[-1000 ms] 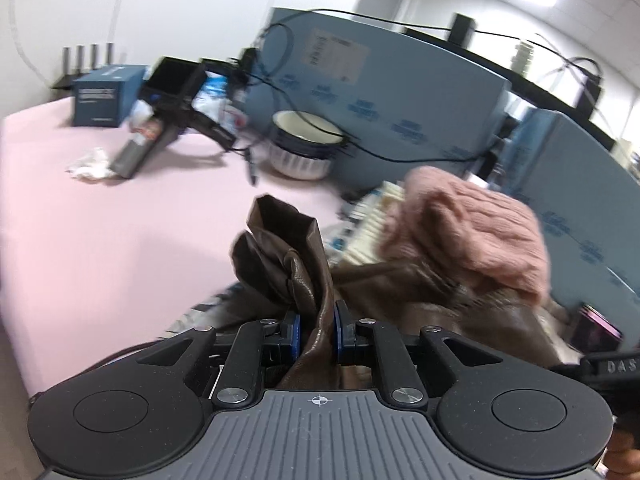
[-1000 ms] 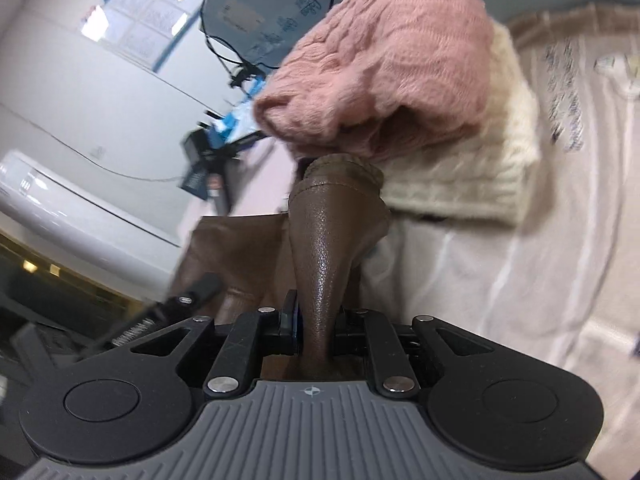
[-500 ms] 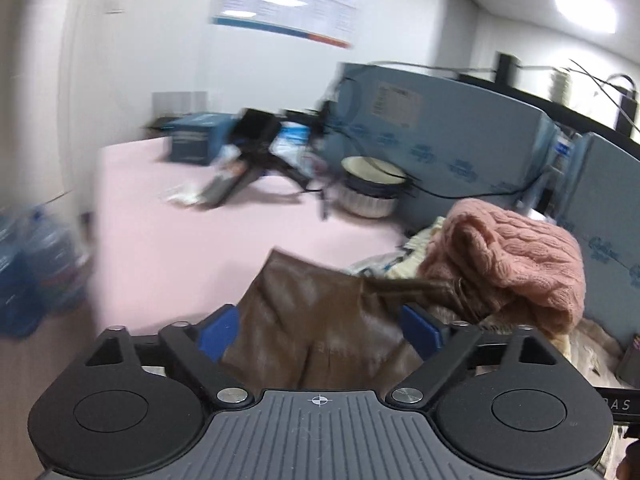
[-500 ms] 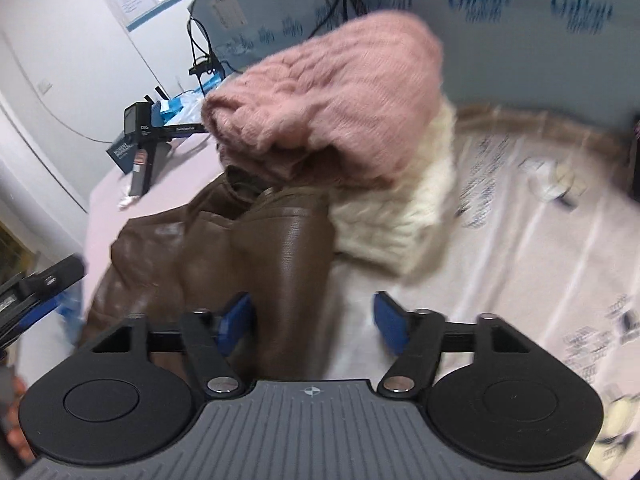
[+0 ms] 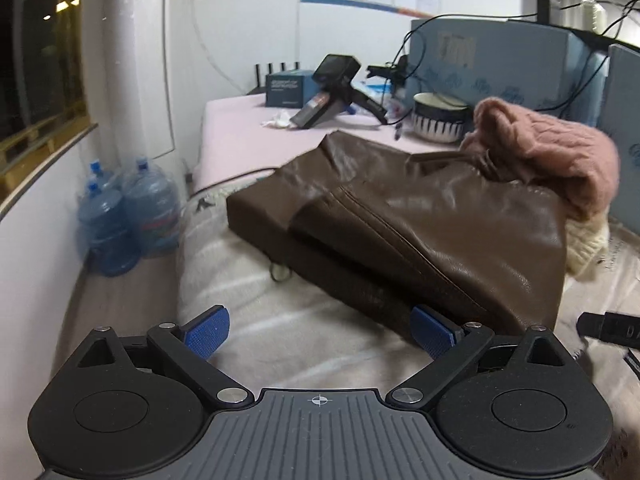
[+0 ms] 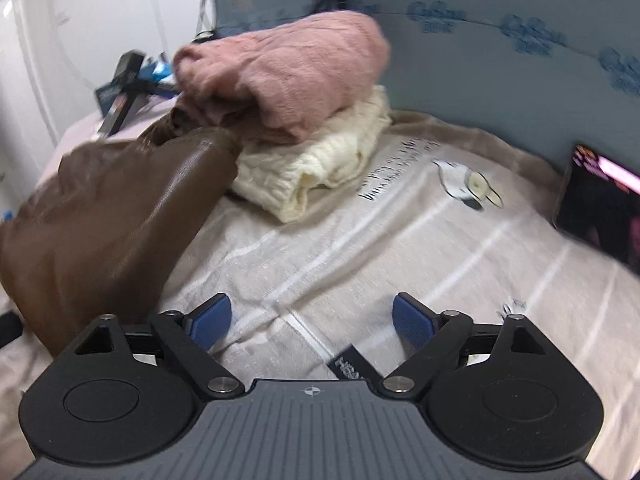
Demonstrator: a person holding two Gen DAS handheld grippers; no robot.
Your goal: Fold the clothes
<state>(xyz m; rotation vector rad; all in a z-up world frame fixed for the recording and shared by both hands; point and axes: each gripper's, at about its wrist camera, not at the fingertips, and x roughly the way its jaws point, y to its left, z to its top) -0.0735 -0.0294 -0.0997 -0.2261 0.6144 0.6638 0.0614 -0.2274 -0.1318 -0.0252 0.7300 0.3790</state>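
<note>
A folded brown leather garment lies on the beige blanket; it also shows at the left in the right wrist view. It leans against a folded pink knit sweater stacked on a cream knit sweater. The pink sweater also shows in the left wrist view. My left gripper is open and empty, just in front of the garment's near edge. My right gripper is open and empty above the blanket, right of the garment.
A pink table behind holds a blue box, a camera on a handle and a striped bowl. Blue partitions stand at the back. Water bottles stand on the floor at left. A dark box sits at right.
Both grippers let go of the brown leather garment, opened wide and drew back. The garment now lies folded on the blanket against the sweater stack.
</note>
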